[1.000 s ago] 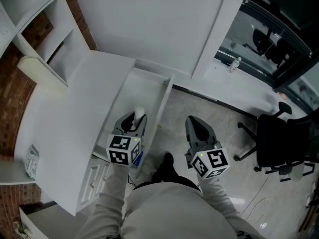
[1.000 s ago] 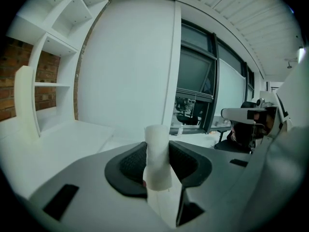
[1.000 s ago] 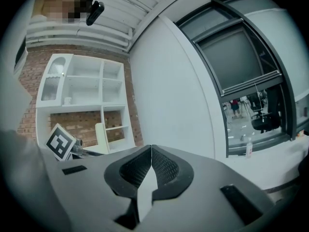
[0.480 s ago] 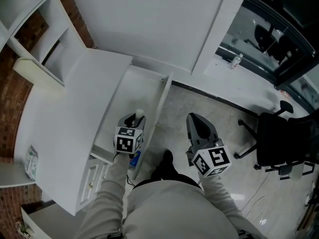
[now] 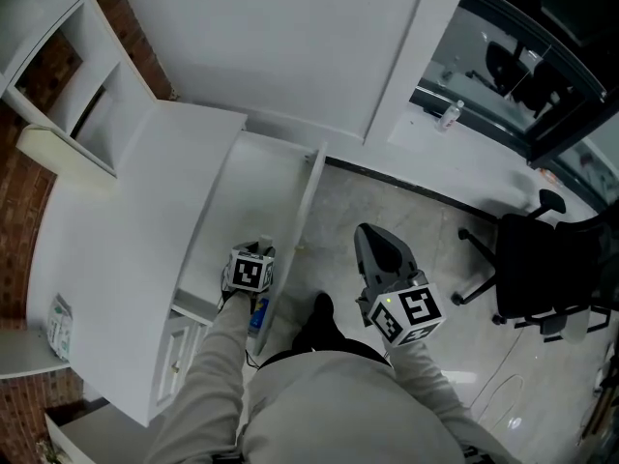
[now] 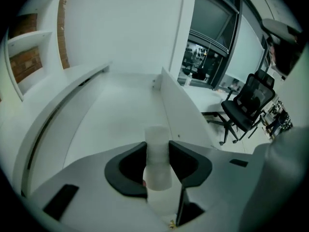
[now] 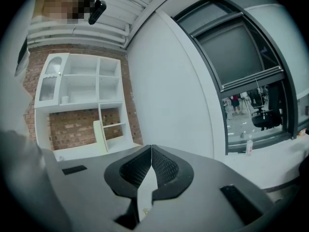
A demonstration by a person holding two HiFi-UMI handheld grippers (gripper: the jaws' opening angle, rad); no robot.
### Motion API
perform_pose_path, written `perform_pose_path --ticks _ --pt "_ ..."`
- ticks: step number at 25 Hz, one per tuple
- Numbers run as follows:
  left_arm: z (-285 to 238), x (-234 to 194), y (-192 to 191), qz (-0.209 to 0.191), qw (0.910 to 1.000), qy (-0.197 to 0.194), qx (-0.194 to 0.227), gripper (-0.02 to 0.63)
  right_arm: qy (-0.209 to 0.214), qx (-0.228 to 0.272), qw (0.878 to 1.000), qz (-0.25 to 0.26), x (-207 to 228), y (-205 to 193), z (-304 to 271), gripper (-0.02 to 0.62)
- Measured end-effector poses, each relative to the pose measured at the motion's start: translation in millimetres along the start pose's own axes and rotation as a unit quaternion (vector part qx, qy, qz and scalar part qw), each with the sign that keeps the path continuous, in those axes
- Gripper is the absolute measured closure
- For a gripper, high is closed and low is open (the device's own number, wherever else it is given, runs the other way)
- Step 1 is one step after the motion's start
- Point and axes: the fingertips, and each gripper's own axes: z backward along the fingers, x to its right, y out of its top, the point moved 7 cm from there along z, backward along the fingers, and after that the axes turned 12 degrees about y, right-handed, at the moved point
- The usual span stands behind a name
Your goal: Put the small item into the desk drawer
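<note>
The left gripper clamps a small bottle, white and translucent, its pads pressed on both sides at a middling width. The bottle stands upright between the jaws, low over the open drawer, near its front end. Whether it touches the drawer floor I cannot tell. The right gripper is closed and empty, held over the floor tiles to the right of the drawer and well apart from it.

The drawer's right wall rises just beside the left gripper, and the desk edge overhangs the drawer on the other side. Something blue shows at the drawer's front, under the left sleeve. A packet lies near the desk's left edge, and a white shelf unit stands against the brick wall behind. An office chair stands well off to the right, and a water bottle sits on the window sill.

Since a second ago the left gripper has sunk into the drawer. Its marker cube now looks smaller in the head view, and the bottle's top, then plain above the cube, barely shows. The right gripper has kept its place.

The packet bears print too small to read.
</note>
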Motion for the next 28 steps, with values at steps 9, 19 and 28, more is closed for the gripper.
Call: perform_pose_path --ticks 9,19,28 --pt "-15 2 -28 -0.023 0.9976 -0.001 -0.065 0.457 0.002 -0.007 1.000 0.001 -4 -3 1 0.568" --pt "-27 3 -41 -0.036 0.9943 0.002 -0.101 0.457 -0.003 -0.010 1.000 -0.001 -3 -4 3 0.567" --pt "-51 12 -54 -0.040 0.9933 -0.028 -0.105 0.456 -0.008 -0.012 1.000 -0.001 1 -5 6 0.568"
